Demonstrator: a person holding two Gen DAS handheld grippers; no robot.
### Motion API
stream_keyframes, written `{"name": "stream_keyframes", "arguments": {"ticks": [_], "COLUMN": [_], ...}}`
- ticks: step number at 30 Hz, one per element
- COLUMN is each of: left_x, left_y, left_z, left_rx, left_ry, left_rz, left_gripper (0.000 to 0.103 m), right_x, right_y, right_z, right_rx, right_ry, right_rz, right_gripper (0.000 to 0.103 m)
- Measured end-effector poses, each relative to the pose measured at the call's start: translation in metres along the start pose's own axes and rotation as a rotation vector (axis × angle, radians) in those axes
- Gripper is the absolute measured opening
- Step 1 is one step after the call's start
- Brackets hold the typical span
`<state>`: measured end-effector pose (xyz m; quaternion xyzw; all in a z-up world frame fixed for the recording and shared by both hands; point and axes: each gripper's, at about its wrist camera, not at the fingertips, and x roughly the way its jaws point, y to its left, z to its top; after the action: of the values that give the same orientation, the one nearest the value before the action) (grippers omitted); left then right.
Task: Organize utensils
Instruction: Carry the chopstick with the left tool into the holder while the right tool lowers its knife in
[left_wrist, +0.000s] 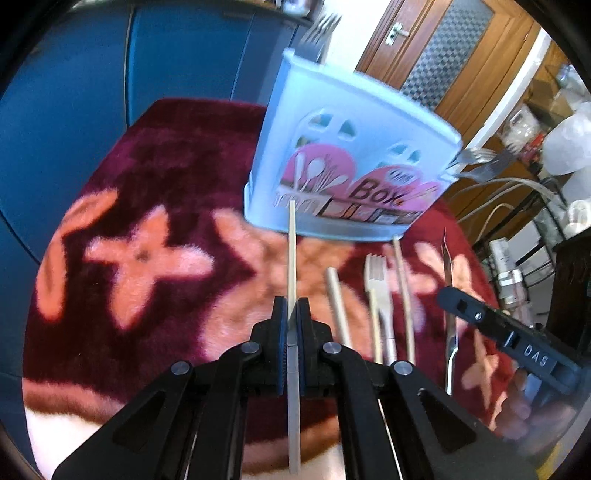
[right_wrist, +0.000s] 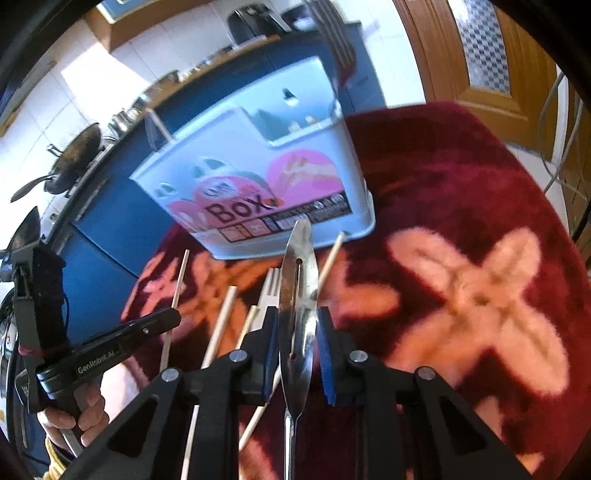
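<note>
Left gripper (left_wrist: 291, 317) clamped on chopstick (left_wrist: 291, 251); right gripper (right_wrist: 297, 332) around slotted spatula (right_wrist: 298, 280), contact unclear. Forks already in box (left_wrist: 343, 162) at twelve o'clock; fork (left_wrist: 376, 280), sticks left.

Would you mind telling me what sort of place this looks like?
Probably a home kitchen: a dark pan on the counter above blue cabinets, and a wooden door behind the utensil box.

I get bright daylight in both views, strongest on the white tiles behind the pale blue utensil box (right_wrist: 258, 177). That box is smeared by motion blur, its lettering soft. Beyond it, the fisheye bends everything toward black corners. Glare streaks the slotted metal utensil (right_wrist: 298, 295) before it.
</note>
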<state>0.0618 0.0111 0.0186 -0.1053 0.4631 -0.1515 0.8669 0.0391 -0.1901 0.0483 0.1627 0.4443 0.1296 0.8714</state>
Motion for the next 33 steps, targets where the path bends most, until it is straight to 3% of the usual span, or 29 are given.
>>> {"name": "stream_keyframes", "arguments": {"ticks": [8, 15, 33], "left_x": [-0.043, -0.076, -0.107], "left_y": [-0.013, -0.028, -0.049], "left_z": [0.002, 0.01, 0.074], "left_rx": [0.008, 0.055, 0.111], "left_ry": [-0.133, -0.235, -0.404], "left_rz": [-0.058, -0.066, -0.032], "left_gripper": [0.003, 0.003, 0.003], "right_x": [-0.043, -0.062, -0.085], "right_y": [0.024, 0.052, 0.066], "right_z": [-0.007, 0.002, 0.049], "right_rx": [-0.066, -0.137, -0.183], "right_ry": [-0.158, -0.257, -0.369], "right_rz": [0.018, 0.003, -0.014], "right_gripper": [0.022, 0.022, 0.022]}}
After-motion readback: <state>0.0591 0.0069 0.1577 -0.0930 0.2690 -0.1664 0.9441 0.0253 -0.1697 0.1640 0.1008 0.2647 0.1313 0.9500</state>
